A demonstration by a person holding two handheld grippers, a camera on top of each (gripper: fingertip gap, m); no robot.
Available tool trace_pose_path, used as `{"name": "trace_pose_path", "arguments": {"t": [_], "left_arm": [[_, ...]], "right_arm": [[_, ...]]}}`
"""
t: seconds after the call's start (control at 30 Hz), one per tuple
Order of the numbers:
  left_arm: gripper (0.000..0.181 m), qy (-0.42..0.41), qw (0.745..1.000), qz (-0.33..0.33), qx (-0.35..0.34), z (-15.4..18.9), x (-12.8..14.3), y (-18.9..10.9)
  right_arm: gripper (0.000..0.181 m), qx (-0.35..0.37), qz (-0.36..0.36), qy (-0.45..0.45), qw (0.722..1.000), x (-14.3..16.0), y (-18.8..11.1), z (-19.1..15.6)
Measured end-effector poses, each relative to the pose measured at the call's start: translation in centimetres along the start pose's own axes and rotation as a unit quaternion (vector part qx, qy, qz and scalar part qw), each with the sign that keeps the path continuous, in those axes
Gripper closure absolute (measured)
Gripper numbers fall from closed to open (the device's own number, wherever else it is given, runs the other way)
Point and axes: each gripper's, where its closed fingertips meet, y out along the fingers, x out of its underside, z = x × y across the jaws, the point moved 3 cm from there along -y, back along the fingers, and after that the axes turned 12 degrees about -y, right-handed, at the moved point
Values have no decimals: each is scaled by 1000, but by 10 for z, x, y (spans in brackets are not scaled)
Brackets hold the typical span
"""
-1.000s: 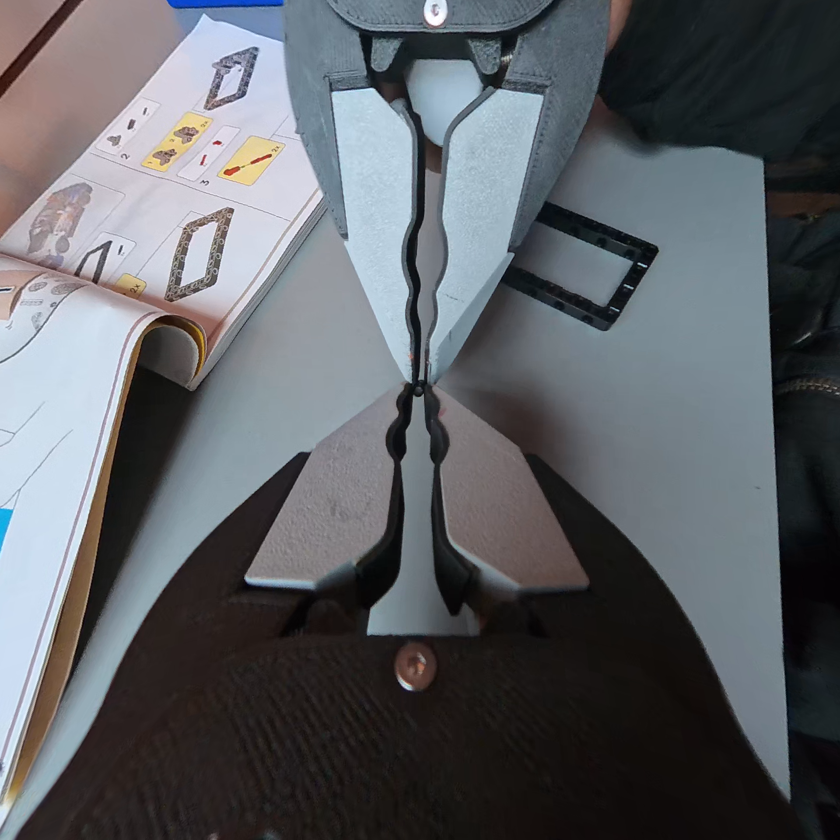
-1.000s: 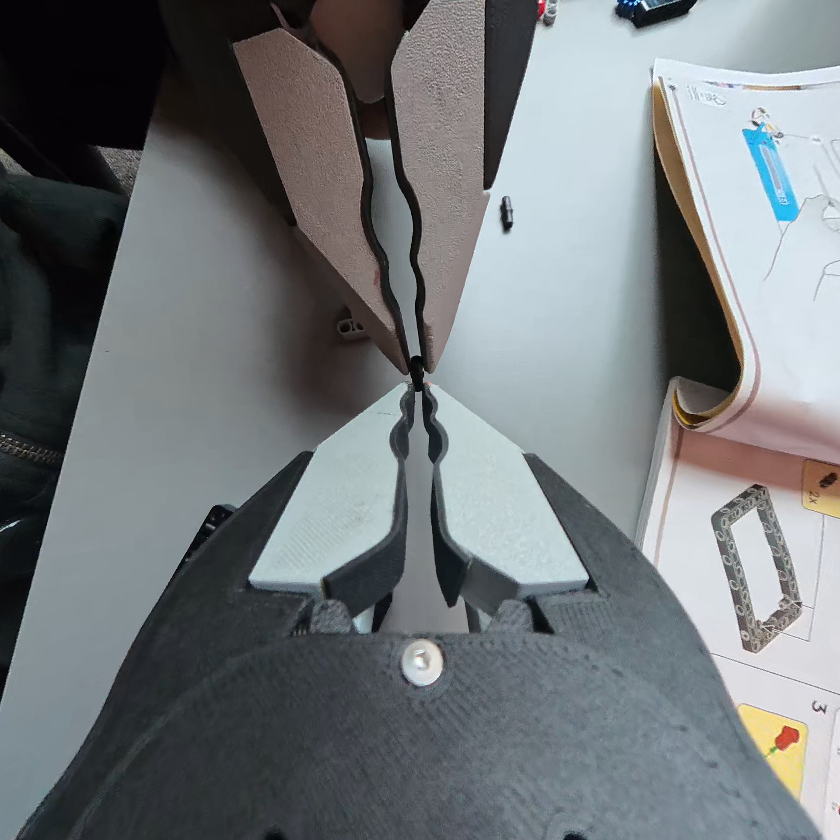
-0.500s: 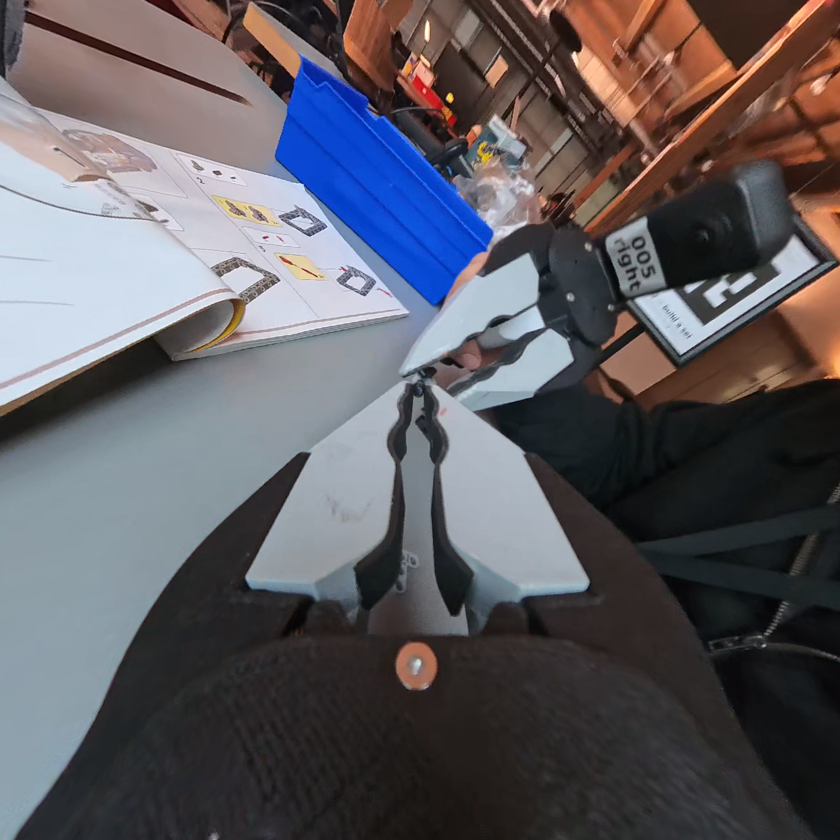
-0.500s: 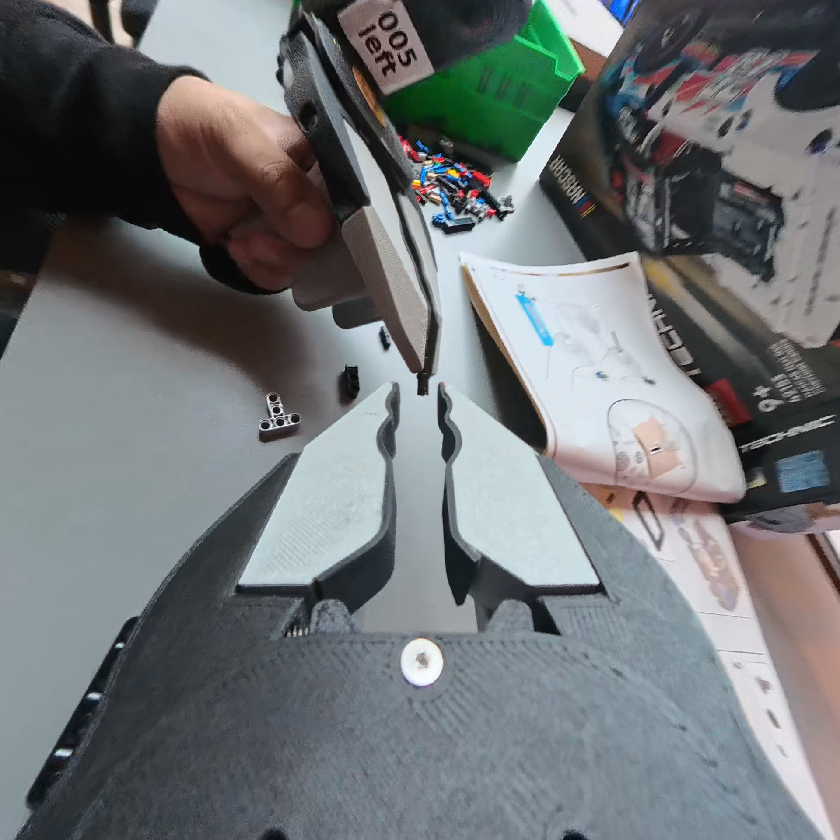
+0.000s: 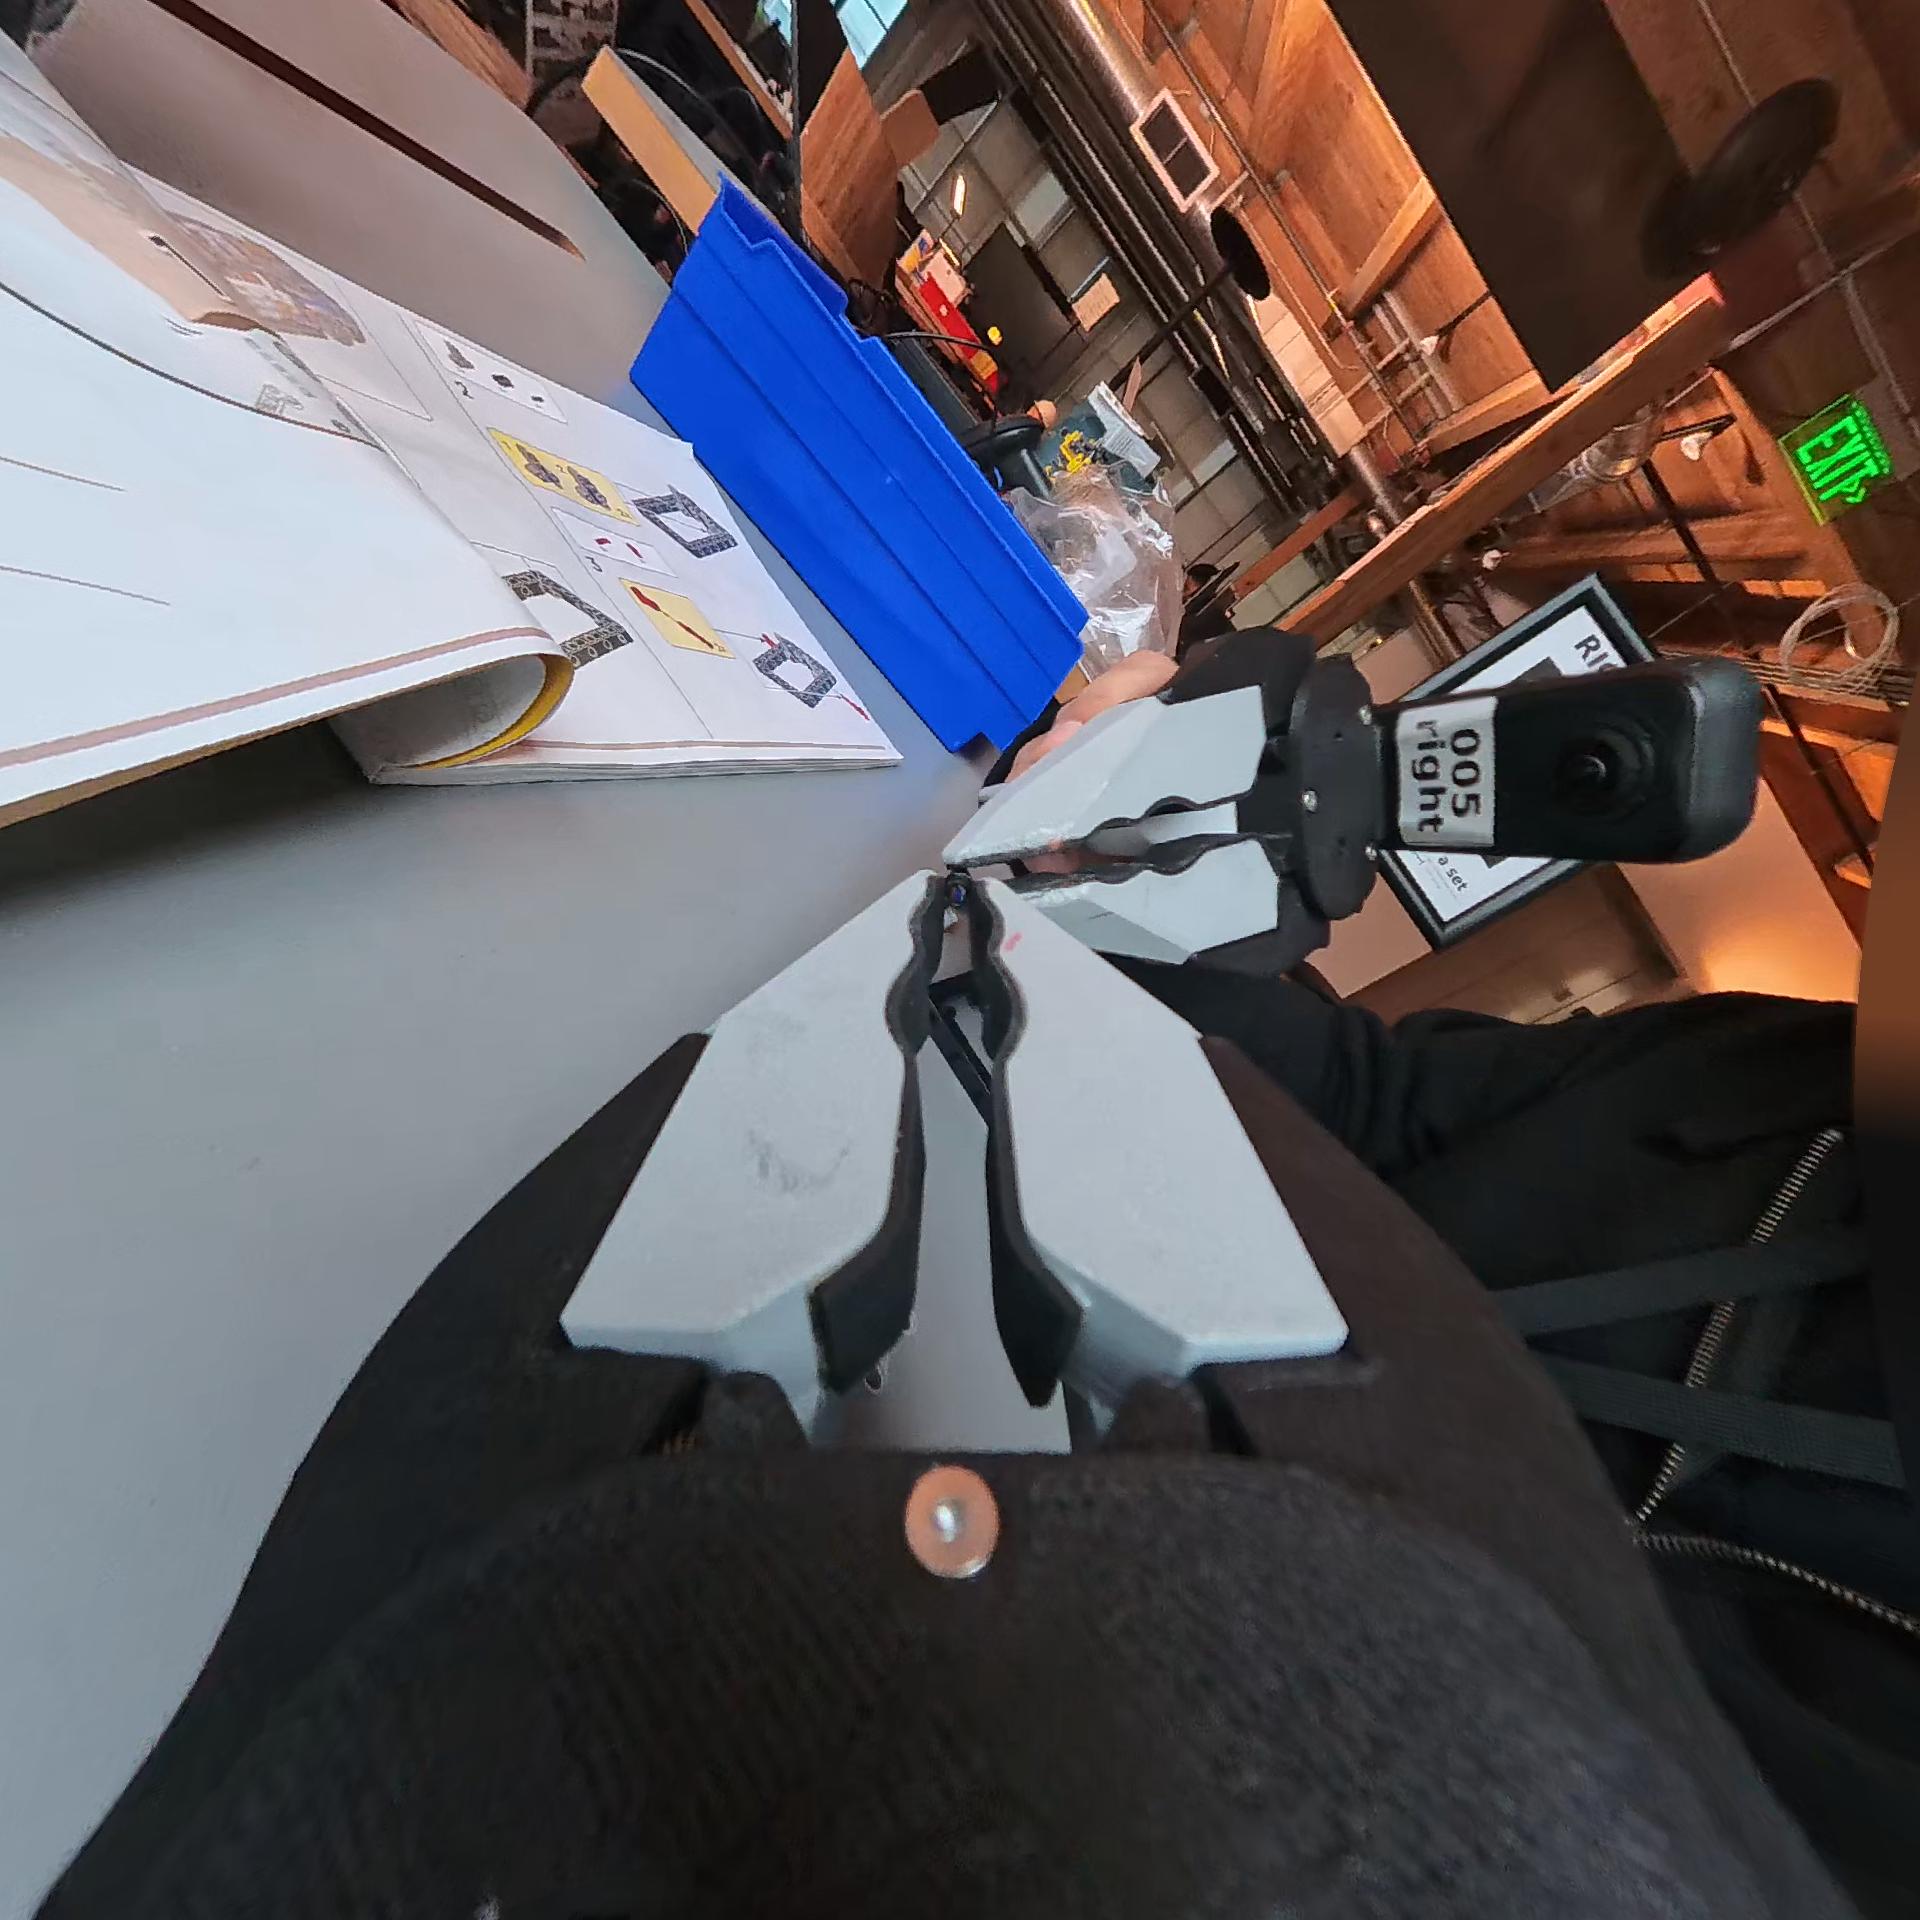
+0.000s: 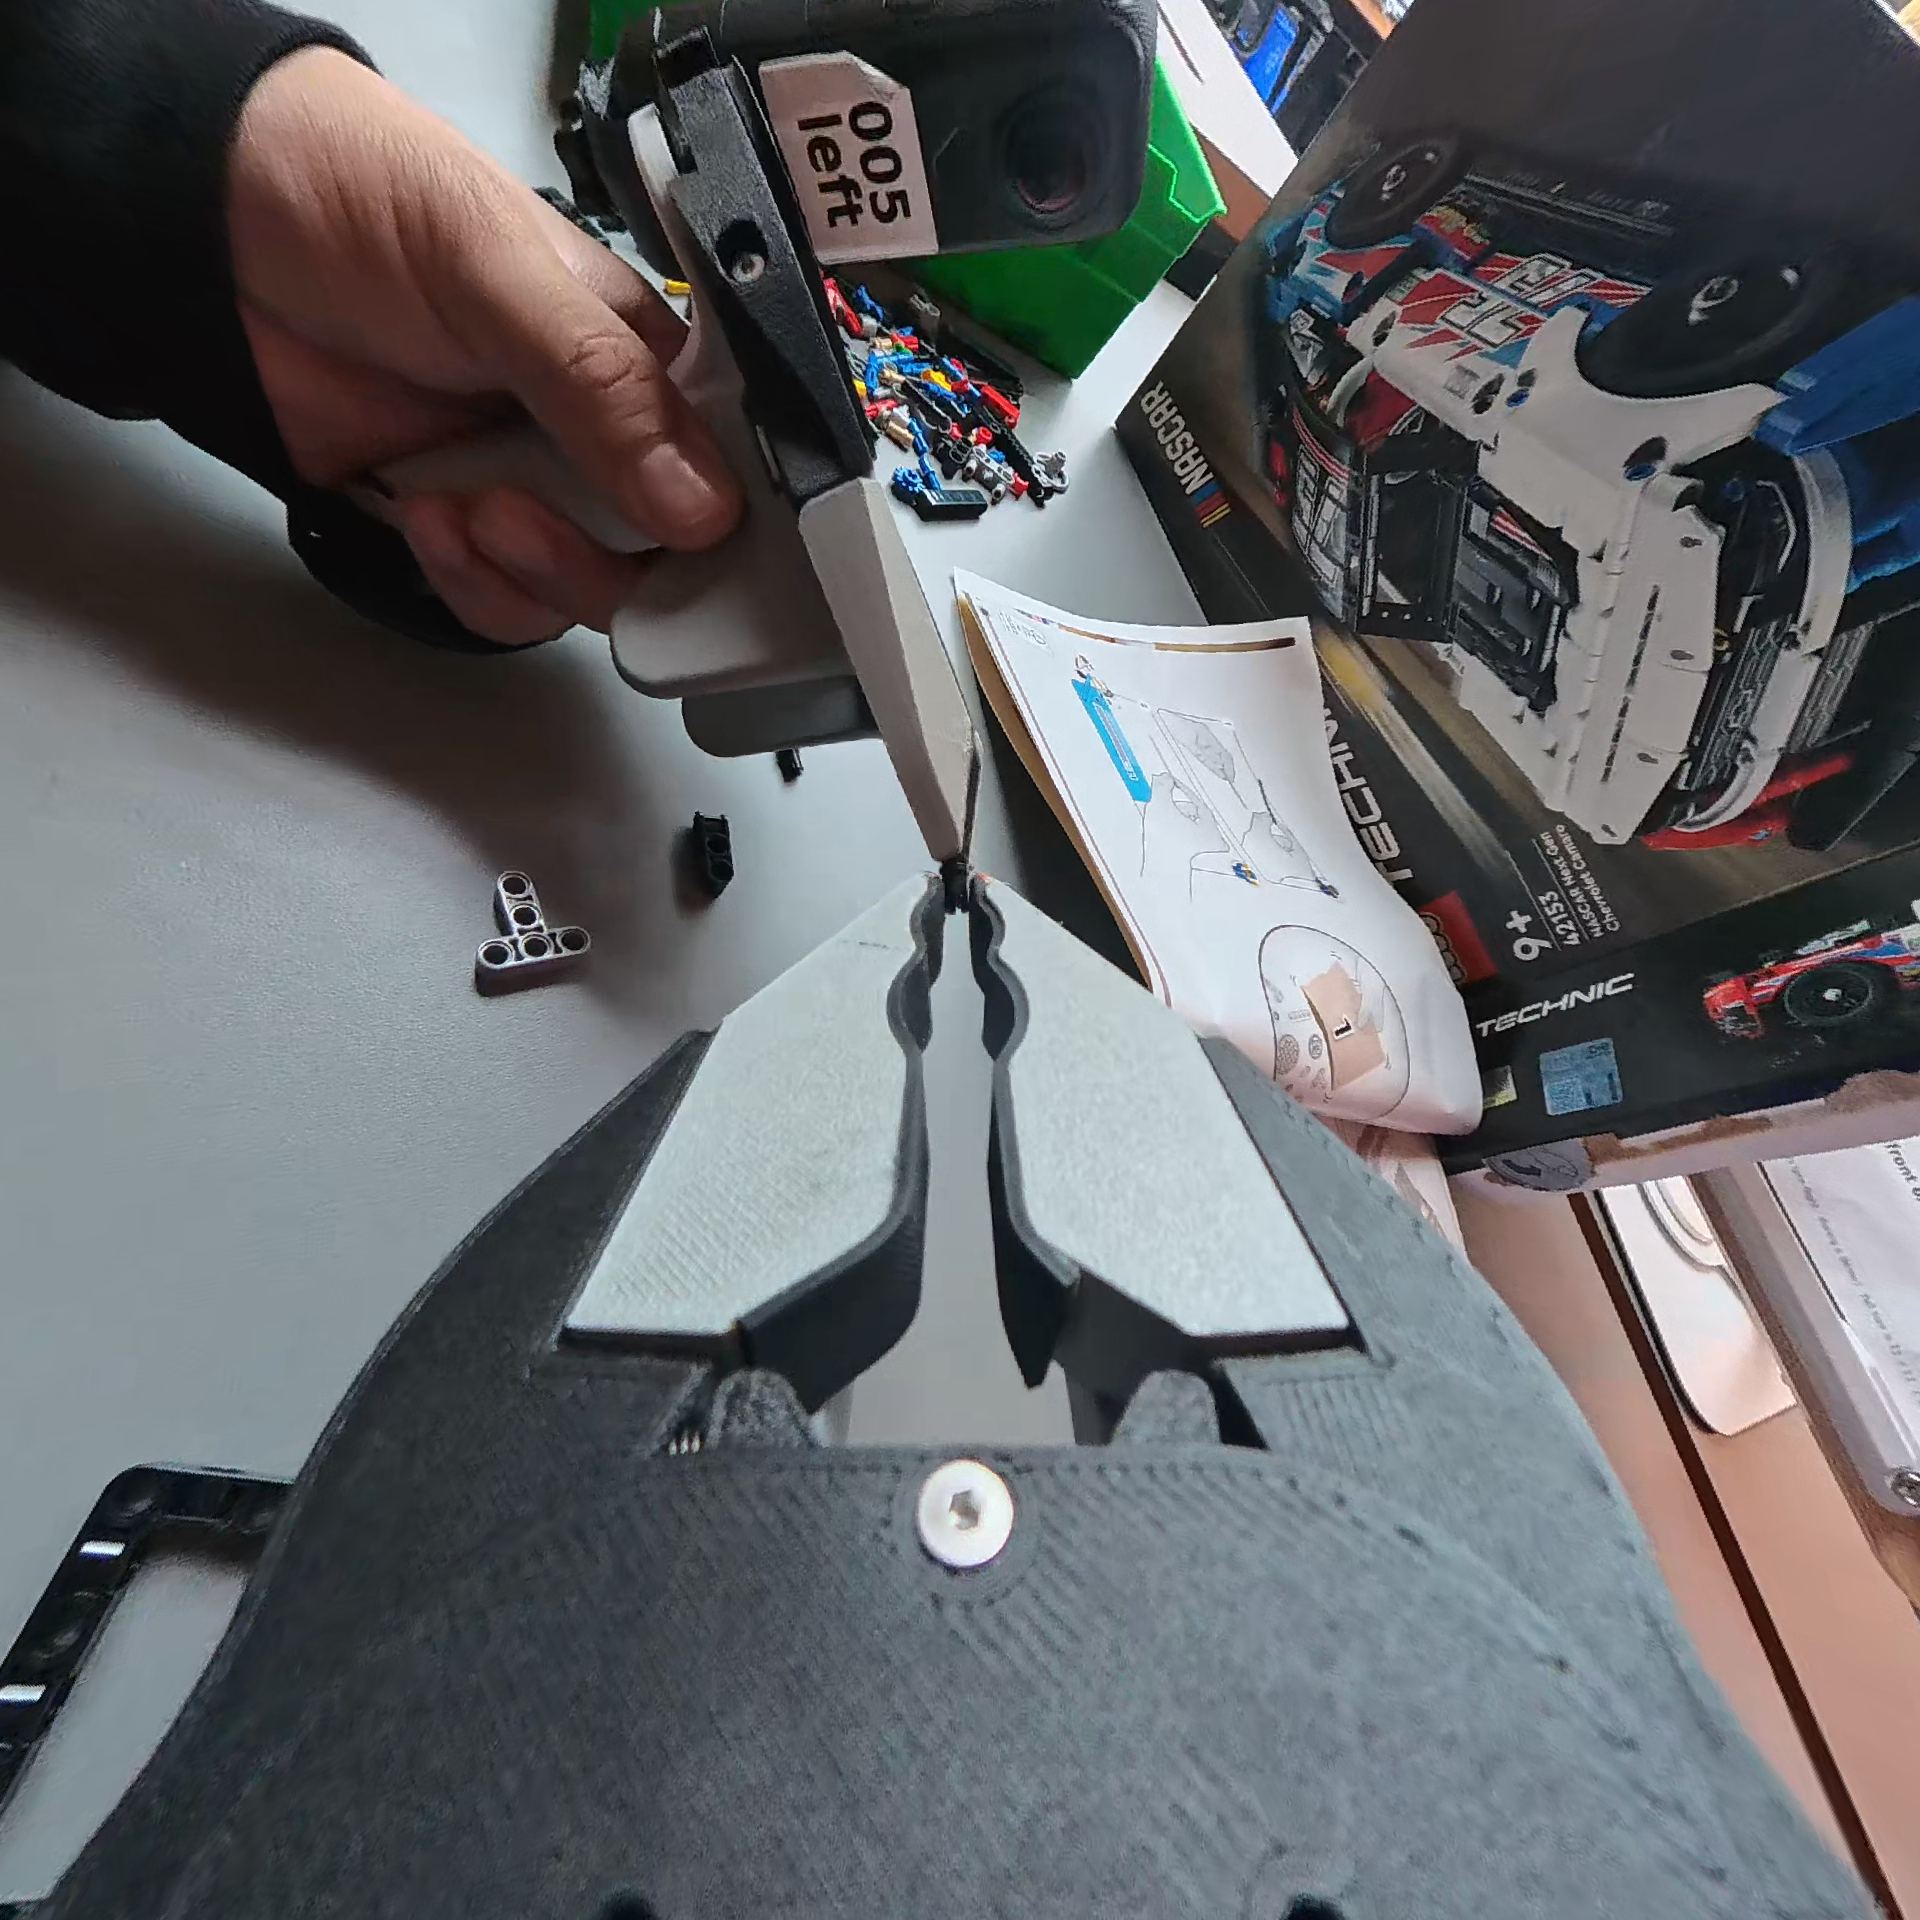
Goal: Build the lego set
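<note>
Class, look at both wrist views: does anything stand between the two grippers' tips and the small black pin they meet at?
Nothing visible does. The left gripper and right gripper both close directly on the small black pin, held above the grey table.

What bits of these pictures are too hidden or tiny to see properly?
- Tiny black piece, both wrist views: pinched where the two grippers' tips meet, too small to tell its shape.
- Black frame, right wrist view: cut off by the left edge and covered by the right gripper's body.
- Loose piece pile, right wrist view: partly behind the left gripper, single pieces too small.
</note>
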Motion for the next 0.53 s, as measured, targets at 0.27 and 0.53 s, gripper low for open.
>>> {"name": "trace_pose_path", "arguments": {"t": [0.27, 0.53], "left_arm": [[179, -45, 999, 7, 8, -4, 0, 1], [179, -103, 993, 9, 53, -1, 1, -1]], "right_arm": [[180, 38, -26, -82, 996, 2, 2, -2], [180, 53, -10, -101, 993, -3, -1, -2]]}}
